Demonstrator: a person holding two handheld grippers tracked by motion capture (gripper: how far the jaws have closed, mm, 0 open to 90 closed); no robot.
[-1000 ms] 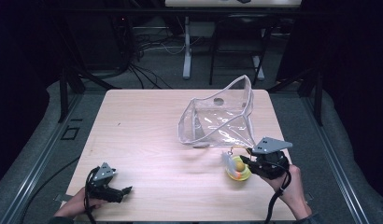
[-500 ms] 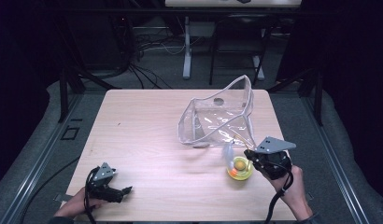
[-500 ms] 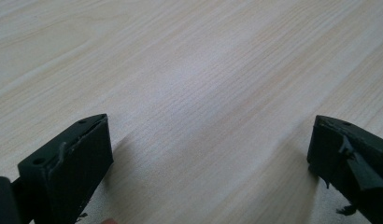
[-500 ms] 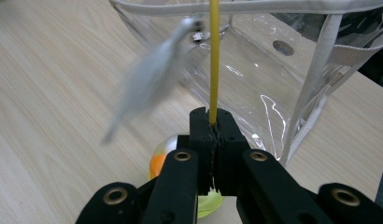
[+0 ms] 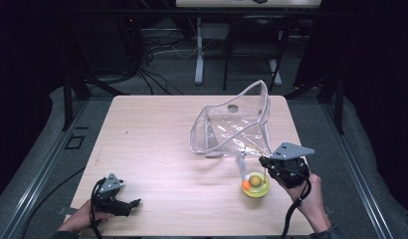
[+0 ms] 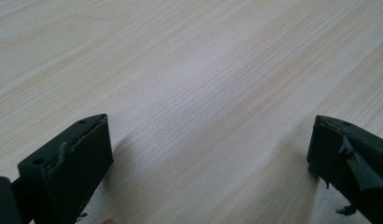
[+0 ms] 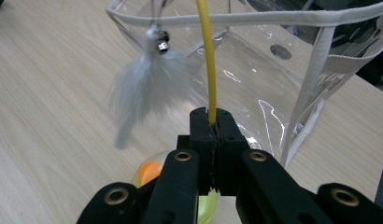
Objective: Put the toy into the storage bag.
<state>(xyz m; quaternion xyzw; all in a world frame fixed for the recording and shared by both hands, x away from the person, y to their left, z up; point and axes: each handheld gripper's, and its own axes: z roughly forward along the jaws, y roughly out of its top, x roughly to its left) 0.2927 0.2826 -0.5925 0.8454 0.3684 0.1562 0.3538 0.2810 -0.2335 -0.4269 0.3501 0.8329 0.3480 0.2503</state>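
Over on the left, the left gripper (image 5: 135,203) lay low on the wooden table (image 5: 157,139), its jaws spread wide with nothing but bare wood between them. It was idle, well apart from the action.

Moving across to the middle, the clear plastic bag (image 5: 232,127) stood open on the table, mouth gaping toward the person. As far as I could see it was empty inside, just glare on the plastic.

And on the right, there was the grip! The right gripper (image 7: 212,122) had just been closing, and its jaws were pinched tight on the thin yellow stick (image 7: 206,56) of a cat toy, a white feather tuft (image 7: 145,86) with a little bell (image 7: 160,44) dangling off the stick in front of the bag's rim. Just below the gripper sat a small yellow ball (image 5: 255,185) with something orange inside it, resting on the table near the bag.

To my eye this was the pick-up step, freshly secured. Next would likely call for lifting the stick up and over the rim and easing the feather end into the bag without snagging the white edging.
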